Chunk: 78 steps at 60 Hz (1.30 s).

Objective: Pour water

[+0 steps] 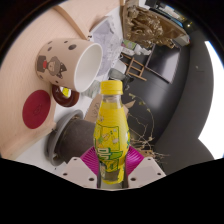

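Squarely between tool (111,170) pads (92,160): bottle (110,125)

Yellow-green bottle (111,128) with orange cap and bright label, standing upright at lower centre of the frame, sitting between the pink pads, white polka-dot mug (68,62) lying tilted at upper left, mouth facing right, seemingly empty
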Available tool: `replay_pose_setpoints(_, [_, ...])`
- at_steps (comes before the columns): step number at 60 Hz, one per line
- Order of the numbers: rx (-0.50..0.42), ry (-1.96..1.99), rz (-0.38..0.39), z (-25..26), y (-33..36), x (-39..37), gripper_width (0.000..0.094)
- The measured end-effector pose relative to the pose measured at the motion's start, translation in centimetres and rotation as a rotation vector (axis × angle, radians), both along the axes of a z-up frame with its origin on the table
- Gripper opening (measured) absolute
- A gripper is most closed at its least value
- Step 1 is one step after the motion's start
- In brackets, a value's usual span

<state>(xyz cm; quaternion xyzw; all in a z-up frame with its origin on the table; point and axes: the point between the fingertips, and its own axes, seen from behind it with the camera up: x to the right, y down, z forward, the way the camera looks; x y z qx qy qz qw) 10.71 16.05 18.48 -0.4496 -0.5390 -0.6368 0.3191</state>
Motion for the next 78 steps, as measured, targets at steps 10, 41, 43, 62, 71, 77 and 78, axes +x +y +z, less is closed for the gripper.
replay_pose_setpoints(10, [-0.025,-0.029,0.022,-0.9,0.6,-0.9,0.03])
replay_pose_setpoints(41, [0.036,1.473,-0.137,0.8,-2.5,-2.2,0.0303])
replay_pose_setpoints(43, [0.031,1.578,-0.156,0.0,-2.8,-2.7,0.0304])
replay_pose_setpoints(62, [-0.036,2.008,-0.186,-7.8,-2.0,-3.8,0.0309])
replay_pose_setpoints(71, [-0.045,2.024,-0.18,-10.4,-1.8,-3.8,0.0316])
replay_pose_setpoints(77, [-0.053,2.036,-0.184,-11.8,-2.0,-3.8,0.0333])
replay_pose_setpoints(78, [-0.042,2.036,-0.164,-11.5,-2.0,-3.8,0.0339])
